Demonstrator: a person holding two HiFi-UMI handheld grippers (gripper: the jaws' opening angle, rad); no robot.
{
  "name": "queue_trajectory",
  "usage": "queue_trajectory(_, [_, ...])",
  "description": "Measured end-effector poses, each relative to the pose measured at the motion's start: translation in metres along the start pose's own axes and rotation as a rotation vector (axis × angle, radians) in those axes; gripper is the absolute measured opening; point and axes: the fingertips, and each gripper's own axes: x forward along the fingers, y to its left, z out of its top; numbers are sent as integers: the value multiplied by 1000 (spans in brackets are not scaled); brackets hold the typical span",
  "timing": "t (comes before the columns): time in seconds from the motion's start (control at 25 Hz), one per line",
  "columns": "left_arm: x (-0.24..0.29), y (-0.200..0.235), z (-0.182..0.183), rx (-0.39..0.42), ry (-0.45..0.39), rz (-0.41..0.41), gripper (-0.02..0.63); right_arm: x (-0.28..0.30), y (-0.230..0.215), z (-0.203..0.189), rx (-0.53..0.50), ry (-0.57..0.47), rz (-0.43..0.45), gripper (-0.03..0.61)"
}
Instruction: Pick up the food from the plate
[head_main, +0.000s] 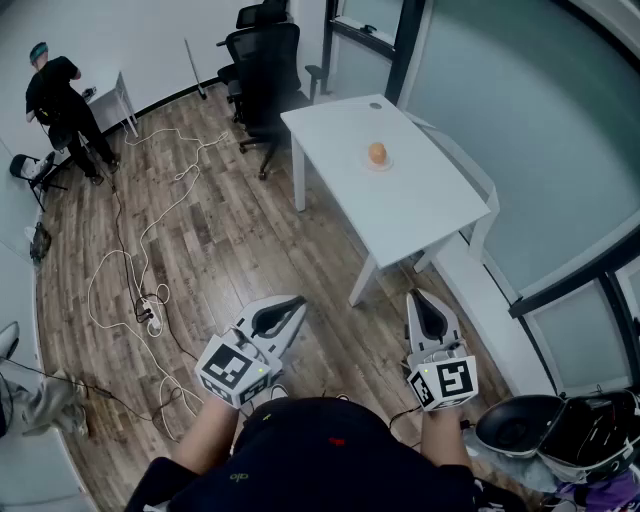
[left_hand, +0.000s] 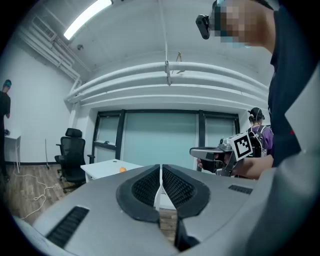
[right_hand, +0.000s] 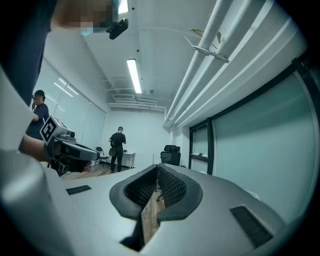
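Note:
An orange, round piece of food (head_main: 377, 153) sits on a small clear plate (head_main: 378, 165) on the white table (head_main: 400, 200), far ahead of both grippers. In the left gripper view the food (left_hand: 122, 170) is a small orange dot on the distant table (left_hand: 102, 169). My left gripper (head_main: 298, 300) and right gripper (head_main: 415, 296) are held level over the wooden floor, well short of the table. Both are shut with nothing between the pads. The left gripper (left_hand: 160, 172) and the right gripper (right_hand: 157, 175) show closed jaws in their own views.
Black office chairs (head_main: 262, 60) stand behind the table. White cables (head_main: 140, 270) trail over the floor at left. A person (head_main: 60, 95) stands by a small desk (head_main: 115, 100) at the far left. A glass wall (head_main: 520, 130) runs along the right, with an open black case (head_main: 560, 425) near it.

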Motion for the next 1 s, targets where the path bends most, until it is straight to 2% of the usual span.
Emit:
queue_trajectory(0.48, [-13,2,-8,6,-3,-10,34,-1,16,-6,-6,8,0,32])
queue_trajectory(0.68, [-17,9,-6,7,-2,1,34,7,17,-4,36,-10,-4,32])
queue_trajectory(1.0, [-48,26,-9,2,4,11,34,20,42,-10,56,20,-20,32])
